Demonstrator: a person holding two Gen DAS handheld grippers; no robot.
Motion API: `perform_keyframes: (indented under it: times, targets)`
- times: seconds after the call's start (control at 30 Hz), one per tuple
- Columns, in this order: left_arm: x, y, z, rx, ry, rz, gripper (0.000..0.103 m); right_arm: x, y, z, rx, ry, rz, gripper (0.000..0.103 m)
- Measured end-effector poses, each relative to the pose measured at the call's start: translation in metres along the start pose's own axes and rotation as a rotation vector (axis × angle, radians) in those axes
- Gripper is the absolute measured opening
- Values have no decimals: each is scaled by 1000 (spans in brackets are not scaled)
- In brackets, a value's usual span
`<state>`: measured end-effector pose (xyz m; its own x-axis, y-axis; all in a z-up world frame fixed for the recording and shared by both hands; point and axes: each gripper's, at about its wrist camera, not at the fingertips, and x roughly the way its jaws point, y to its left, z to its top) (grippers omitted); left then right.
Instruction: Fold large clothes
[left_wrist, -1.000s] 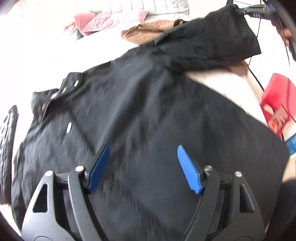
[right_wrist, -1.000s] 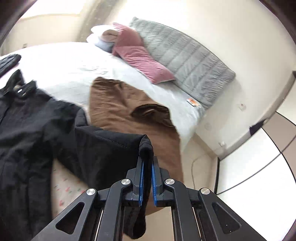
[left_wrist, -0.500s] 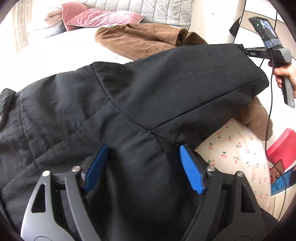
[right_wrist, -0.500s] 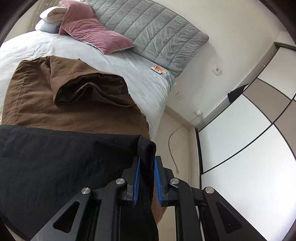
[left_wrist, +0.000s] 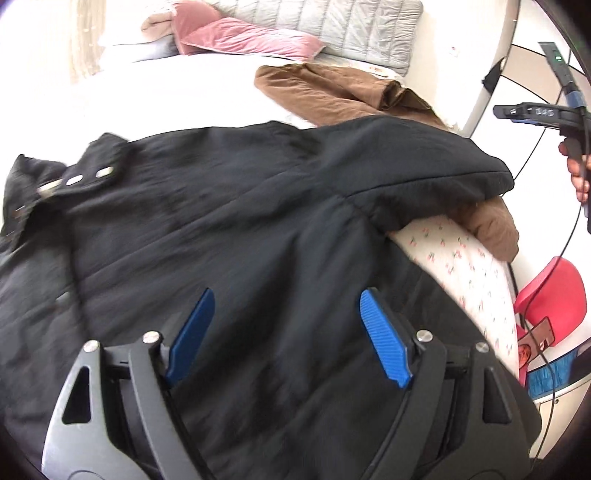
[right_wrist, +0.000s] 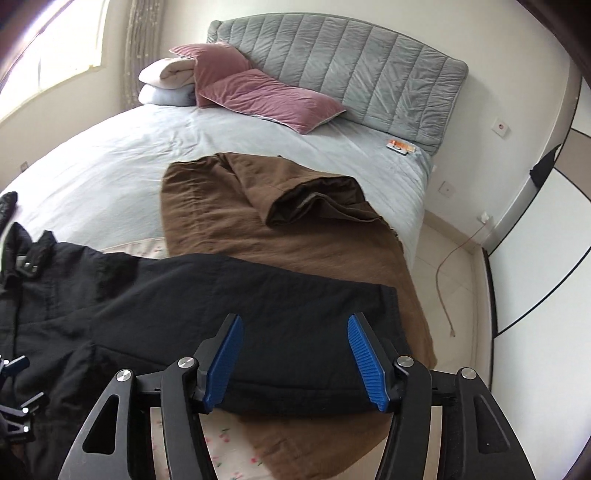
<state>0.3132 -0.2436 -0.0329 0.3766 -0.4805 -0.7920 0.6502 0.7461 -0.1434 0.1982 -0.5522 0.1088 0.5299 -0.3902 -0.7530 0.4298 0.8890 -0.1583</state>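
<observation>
A large black jacket (left_wrist: 229, 236) lies spread on the bed, its collar with metal snaps at the left. Its right sleeve (left_wrist: 424, 173) lies stretched out over a brown garment. My left gripper (left_wrist: 284, 314) is open and empty just above the jacket's body. My right gripper (right_wrist: 295, 339) is open and empty above the sleeve (right_wrist: 258, 306), whose cuff end lies flat between and under the blue pads. The right gripper also shows at the right edge of the left wrist view (left_wrist: 532, 114), held in a hand.
A brown garment (right_wrist: 258, 229) lies on the bed (right_wrist: 110, 173) beyond the sleeve, reaching the bed's right edge. Pink pillows (right_wrist: 258, 96) and a grey headboard (right_wrist: 351, 74) are at the back. A red object (left_wrist: 554, 295) sits on the floor at the right.
My right gripper opened and let go of the sleeve cuff, which now lies on the brown garment. My left gripper pulled back, bringing the collar into view again.
</observation>
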Motion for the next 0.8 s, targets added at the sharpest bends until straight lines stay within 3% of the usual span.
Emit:
perform_keyframes:
  times: [0.07,0.23,0.43,0.63,0.8]
  targets:
    - [-32,21,-13,-27,13,60,82,-21,15,-3,13,25,85,71]
    - [-111,80,-54,-107,59,225,86,-76,69,-20,5,87,258,74]
    - [-202,171,-122,-319,74,334,86,-119,154,-43,-121,99,329,78]
    - [-269,264,-204,-545,42,429,86,-123,239,-75,-217,131,400,78]
    - [-303,339,-284,-745,30,483,86,-105,293,-105,-280,198,450,78]
